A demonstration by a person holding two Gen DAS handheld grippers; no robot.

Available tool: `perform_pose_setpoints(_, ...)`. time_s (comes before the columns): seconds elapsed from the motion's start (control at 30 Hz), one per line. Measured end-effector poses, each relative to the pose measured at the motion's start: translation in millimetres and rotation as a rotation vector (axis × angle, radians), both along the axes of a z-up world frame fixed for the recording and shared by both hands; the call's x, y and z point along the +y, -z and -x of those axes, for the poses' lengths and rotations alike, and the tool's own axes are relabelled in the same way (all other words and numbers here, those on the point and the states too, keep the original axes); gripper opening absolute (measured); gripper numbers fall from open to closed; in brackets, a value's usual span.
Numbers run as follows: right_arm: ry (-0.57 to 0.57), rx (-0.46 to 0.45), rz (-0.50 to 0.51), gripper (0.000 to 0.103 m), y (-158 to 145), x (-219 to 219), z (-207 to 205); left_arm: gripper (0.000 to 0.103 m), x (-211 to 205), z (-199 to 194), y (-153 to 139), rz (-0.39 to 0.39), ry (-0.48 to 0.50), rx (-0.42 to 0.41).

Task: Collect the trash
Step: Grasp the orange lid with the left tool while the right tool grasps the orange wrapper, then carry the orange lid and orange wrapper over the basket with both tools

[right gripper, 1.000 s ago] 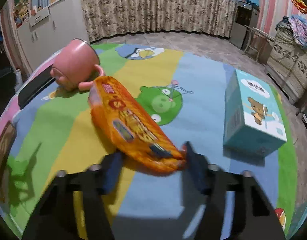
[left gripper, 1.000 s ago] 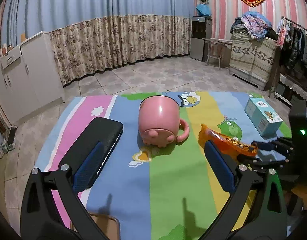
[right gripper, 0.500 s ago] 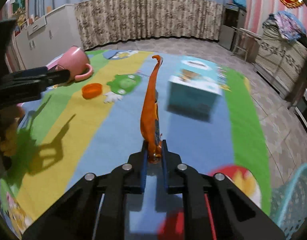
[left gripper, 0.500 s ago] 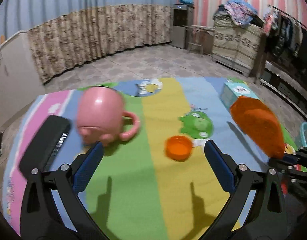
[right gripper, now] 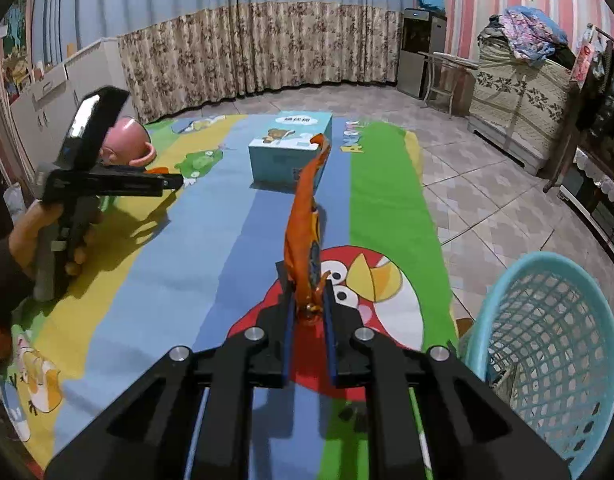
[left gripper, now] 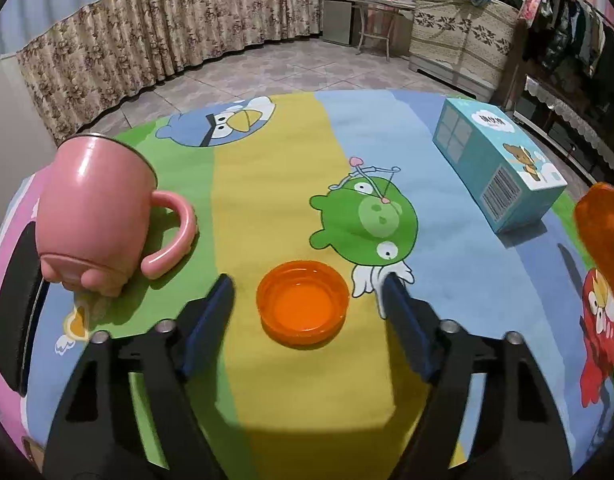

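**Two-hand pickup: wrapper lifted, cap next**

Since the earlier frames: the right gripper [right gripper: 309,304] has closed on the orange snack wrapper [right gripper: 303,224] and lifted it off the cartoon mat [right gripper: 211,248]. The left gripper [left gripper: 307,296] has shifted from the pink mug [left gripper: 95,216] to the orange bottle cap [left gripper: 303,306].

1. R gripper: jaws pressed together, pinching the wrapper's lower end. The wrapper stands up and away from the jaws, clear of the mat. The teal mesh basket [right gripper: 547,344] sits on the floor, low and to the right in the R wrist view, just off the mat edge. The wrapper is not yet over its rim.
2. L gripper: jaws closing, not yet touching. The cap lies open side up on the yellow stripe, between the two fingers and approx. centred, with a gap on each side.
3. Step in hand: carry the wrapper to the basket; grasp the cap.
4. Next move, R: swing right until the wrapper hangs over the basket opening, then release.
5. Next move, L: keep the jaws low at the mat. The cap wall is shallow, so a high pinch will prob. slip.
6. Not trash, by judgement: the mug tipped on its side to the left, and the blue tissue box [left gripper: 503,168] further off to the right.
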State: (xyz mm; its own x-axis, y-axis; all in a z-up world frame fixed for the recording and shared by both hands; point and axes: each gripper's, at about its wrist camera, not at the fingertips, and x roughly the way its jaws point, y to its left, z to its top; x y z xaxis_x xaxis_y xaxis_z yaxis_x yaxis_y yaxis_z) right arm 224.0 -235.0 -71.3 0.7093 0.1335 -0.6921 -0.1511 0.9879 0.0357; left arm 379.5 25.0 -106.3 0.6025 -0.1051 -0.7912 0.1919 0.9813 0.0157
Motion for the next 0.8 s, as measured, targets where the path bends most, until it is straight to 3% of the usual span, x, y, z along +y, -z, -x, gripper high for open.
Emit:
perform_pose_setpoints(0.13,0.027,-0.027,-0.021,0.013,-5.9,-13.8,15.8,0.039,-8.2,4.4,-2.0,-0.024,0.033,-0.015)
perform_pose_setpoints(0.4,0.115,-0.096,-0.025,0.013,-29.6,-64.9,53.4,0.039,-23.9,28.9,-21.7,-0.027,0.028,-0.049)
perform_pose_setpoints(0.53,0.165,-0.119,-0.016,0.013,-40.8,-95.9,69.6,0.039,-55.2,62.3,-56.3,-0.031,0.073,-0.142)
perform_pose_setpoints(0.8,0.289,-0.124,-0.029,0.013,-45.8,-168.7,101.6,0.039,-132.2,126.8,-117.5,0.045,0.196,-0.278)
